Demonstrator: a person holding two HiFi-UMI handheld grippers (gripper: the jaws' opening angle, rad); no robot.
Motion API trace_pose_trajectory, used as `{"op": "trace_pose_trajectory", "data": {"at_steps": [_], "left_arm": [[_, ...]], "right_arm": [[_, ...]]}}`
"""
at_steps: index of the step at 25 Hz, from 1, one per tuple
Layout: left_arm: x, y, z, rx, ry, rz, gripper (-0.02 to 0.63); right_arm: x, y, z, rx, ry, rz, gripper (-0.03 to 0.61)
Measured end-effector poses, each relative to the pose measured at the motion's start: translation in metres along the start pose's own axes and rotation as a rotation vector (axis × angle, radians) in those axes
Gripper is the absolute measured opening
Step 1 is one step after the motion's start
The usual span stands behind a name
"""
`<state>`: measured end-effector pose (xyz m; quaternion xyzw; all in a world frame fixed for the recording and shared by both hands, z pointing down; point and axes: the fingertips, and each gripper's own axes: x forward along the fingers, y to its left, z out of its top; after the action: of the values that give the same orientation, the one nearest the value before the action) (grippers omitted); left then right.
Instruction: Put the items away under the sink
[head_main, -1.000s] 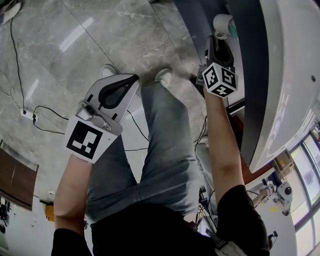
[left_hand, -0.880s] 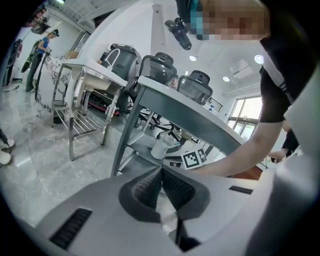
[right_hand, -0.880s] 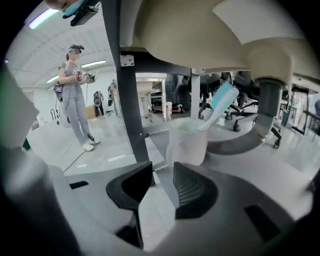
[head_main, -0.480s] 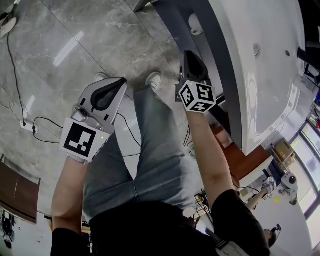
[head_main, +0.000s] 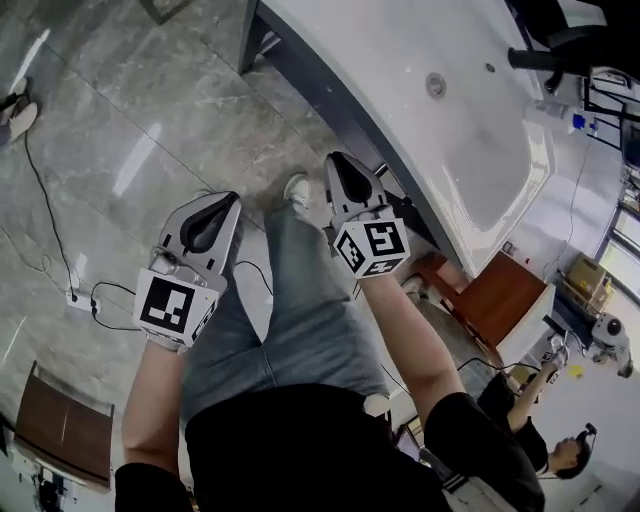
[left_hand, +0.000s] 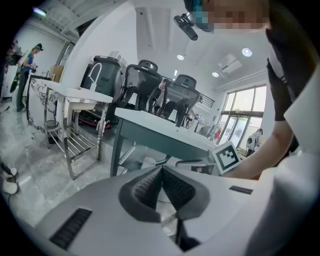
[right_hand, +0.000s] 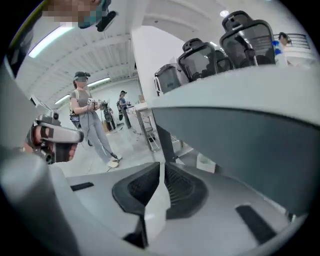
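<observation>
Your left gripper (head_main: 207, 222) and right gripper (head_main: 350, 183), ribbed pads (right_hand: 144, 188) pressed together, empty, right one withdrawn from under glossy white sink (head_main: 470, 150)

Nothing legible anywhere — no words, numbers or brand names can be read.

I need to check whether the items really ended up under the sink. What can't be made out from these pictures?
- Space under the sink: head view, covered by the sink's own top.
- White object below the sink's front: right gripper view, too small to identify.
- Pale object: left gripper view, partly hidden behind the shut left gripper, so it cannot be identified.
</observation>
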<state>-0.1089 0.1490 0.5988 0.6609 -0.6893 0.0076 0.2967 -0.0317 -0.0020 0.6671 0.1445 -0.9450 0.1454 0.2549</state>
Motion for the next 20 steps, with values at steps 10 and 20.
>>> {"op": "trace_pose_trajectory", "data": {"at_steps": [10, 20], "left_arm": [[-0.004, -0.051, 0.090, 0.040, -0.039, -0.057, 0.023], [-0.010, -0.106, 0.197, 0.123, -0.109, -0.110, 0.023]], "right_arm": [[-0.088, -0.006, 0.098, 0.087, -0.103, -0.061, 0.051], [-0.167, -0.023, 0.200, 0.124, -0.225, -0.120, 0.051]]}}
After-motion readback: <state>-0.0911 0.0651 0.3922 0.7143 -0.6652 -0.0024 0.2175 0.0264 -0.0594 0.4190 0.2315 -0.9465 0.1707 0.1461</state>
